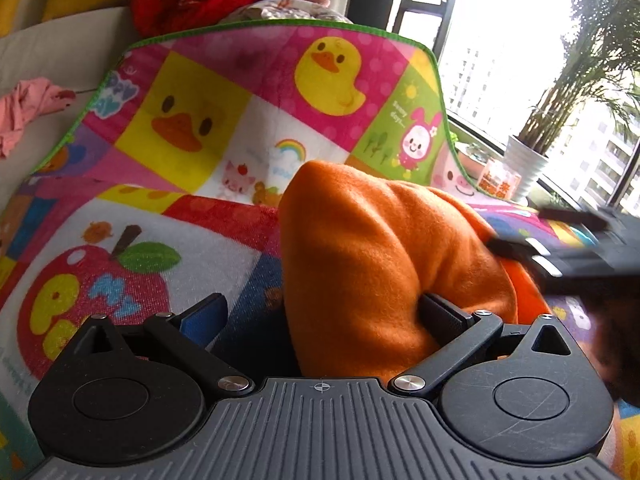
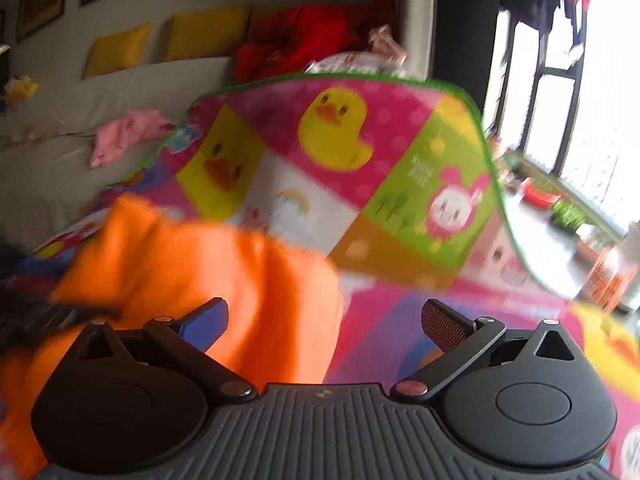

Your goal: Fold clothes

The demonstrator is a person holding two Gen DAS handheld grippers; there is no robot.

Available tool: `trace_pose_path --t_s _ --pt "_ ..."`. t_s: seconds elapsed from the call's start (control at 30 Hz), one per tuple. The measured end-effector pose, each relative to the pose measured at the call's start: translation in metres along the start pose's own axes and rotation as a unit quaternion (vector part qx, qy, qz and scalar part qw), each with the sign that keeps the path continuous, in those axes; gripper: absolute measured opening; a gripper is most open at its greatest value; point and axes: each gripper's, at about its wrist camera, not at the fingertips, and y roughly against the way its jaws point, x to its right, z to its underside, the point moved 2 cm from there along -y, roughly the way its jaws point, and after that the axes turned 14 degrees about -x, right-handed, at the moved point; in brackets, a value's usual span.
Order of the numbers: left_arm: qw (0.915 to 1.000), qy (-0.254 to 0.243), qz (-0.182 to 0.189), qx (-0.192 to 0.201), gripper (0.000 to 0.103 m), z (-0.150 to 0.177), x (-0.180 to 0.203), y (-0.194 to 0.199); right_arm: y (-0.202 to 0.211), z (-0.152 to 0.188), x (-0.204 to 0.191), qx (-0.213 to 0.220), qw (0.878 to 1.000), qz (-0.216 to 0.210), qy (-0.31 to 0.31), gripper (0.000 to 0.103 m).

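My left gripper (image 1: 320, 312) and right gripper (image 2: 324, 320) both stand spread wide, gripping nothing, with the bunched orange garment (image 1: 380, 264) bulging between my left fingers, ahead-left of my right tool, on the cartoon blanket (image 1: 224, 132).

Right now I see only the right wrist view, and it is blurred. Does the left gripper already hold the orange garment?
Observer: No. The left gripper is open. The orange garment bulges up between its fingers, unclamped.
Operator: Where does my right gripper appear from there?
Observer: The right gripper enters from the right edge of the left wrist view, with its tips at the garment's right side. It is too blurred to confirm contact.
Operator: What lies under the left gripper?
Observer: The play mat, with a red apple print just left of the gripper.
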Motion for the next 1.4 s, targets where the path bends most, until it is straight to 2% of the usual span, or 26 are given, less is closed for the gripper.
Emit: trace_pose_path --t_s 0.07,0.13,0.17,0.27,0.4,0.53,0.7,0.87,1.07,1.17,1.23,1.33,1.4 --pt "1.0 -0.002 0.002 0.002 0.103 -0.002 0.0 -0.004 0.001 0.022 -0.005 -0.031 0.999 -0.006 0.017 0.103" --pt "1.0 -0.006 0.001 0.006 0.103 -0.004 0.002 -0.008 -0.009 0.04 -0.013 -0.054 0.998 0.015 0.035 0.103" --pt "1.0 -0.006 0.002 0.006 0.103 -0.004 0.003 -0.009 -0.009 0.046 -0.014 -0.044 0.999 0.018 0.025 0.103" --pt "1.0 0.003 -0.004 0.008 0.103 -0.003 0.004 -0.006 -0.012 0.046 -0.011 -0.051 0.999 0.009 -0.003 0.103" --pt "0.9995 0.012 -0.017 0.024 0.103 0.006 0.009 0.02 -0.013 0.047 -0.011 -0.048 0.999 0.008 0.0 0.103" --pt "0.9994 0.015 -0.012 0.028 0.103 0.027 0.016 0.043 -0.013 0.05 -0.01 -0.047 0.999 0.004 -0.005 0.103" --pt "0.9988 0.025 -0.041 0.002 0.103 0.041 0.016 0.027 -0.013 0.051 -0.003 -0.054 0.998 -0.017 -0.02 0.103" --pt "0.9973 0.034 -0.061 0.021 0.103 0.049 0.024 0.034 0.004 0.061 0.01 -0.05 0.995 -0.037 -0.077 0.103" --pt "0.9929 0.05 -0.096 0.05 0.103 0.093 0.053 0.078 0.073 0.096 -0.006 0.001 0.999 -0.023 -0.042 0.103" --pt "0.9948 0.065 -0.068 0.039 0.103 0.124 0.067 0.09 0.089 0.121 -0.018 -0.022 0.999 -0.014 -0.026 0.103" --pt "0.9964 0.058 -0.059 0.021 0.103 0.144 0.078 0.092 0.097 0.14 -0.025 -0.036 0.999 -0.007 -0.018 0.103" --pt "0.9964 0.031 -0.079 0.004 0.103 0.161 0.094 0.084 0.095 0.153 -0.029 -0.033 0.999 0.015 -0.013 0.103" --pt "0.9948 0.017 -0.101 0.006 0.103 0.166 0.102 0.076 0.093 0.162 -0.032 -0.03 0.999 0.03 -0.01 0.103"
